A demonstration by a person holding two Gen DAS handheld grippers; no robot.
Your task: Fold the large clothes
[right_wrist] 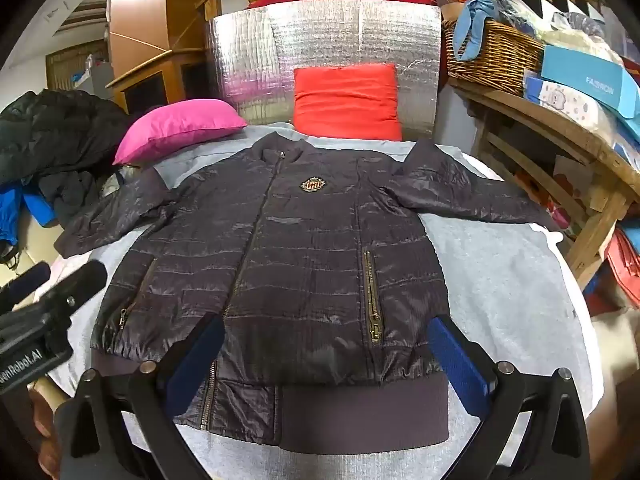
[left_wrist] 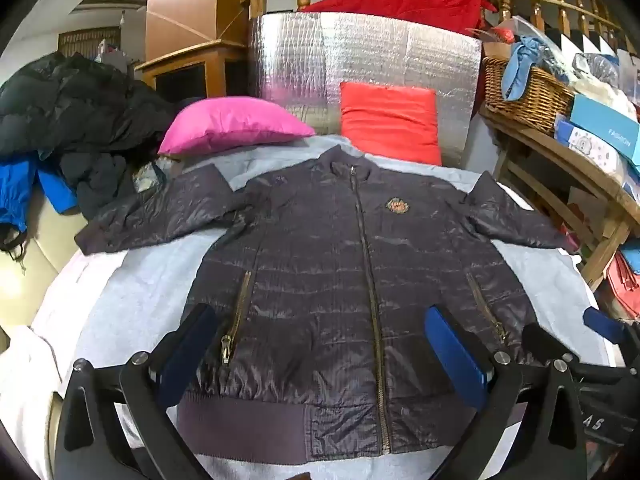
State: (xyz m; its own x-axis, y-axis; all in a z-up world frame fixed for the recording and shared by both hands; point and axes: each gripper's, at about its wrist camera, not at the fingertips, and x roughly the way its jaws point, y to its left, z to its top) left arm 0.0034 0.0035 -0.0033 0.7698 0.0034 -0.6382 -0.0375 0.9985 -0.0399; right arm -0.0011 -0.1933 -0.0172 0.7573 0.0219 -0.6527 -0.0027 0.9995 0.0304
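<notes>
We're looking at a dark quilted jacket (left_wrist: 320, 264) lying flat, front up, zipped, on a grey blanket (left_wrist: 152, 280) over the bed. No fold is showing yet: both sleeves are spread out to the sides & the body is lying full width, so we're judging the task as barely started, w/ sleeves & body all left to fold.

Collar is pointing away from us, toward the red cushion (left_wrist: 390, 120) & pink pillow (left_wrist: 236, 124); ribbed hem (right_wrist: 360, 412) is sitting nearest us. Long axis is running along the centre zip (left_wrist: 368, 280), near to far; sleeves are crossing it.

We're holding the left gripper (left_wrist: 320, 356) & right gripper (right_wrist: 332, 360) above the hem end, both w/ jaws wide apart, nothing between the pads, neither touching the fabric as far as we're seeing.
</notes>
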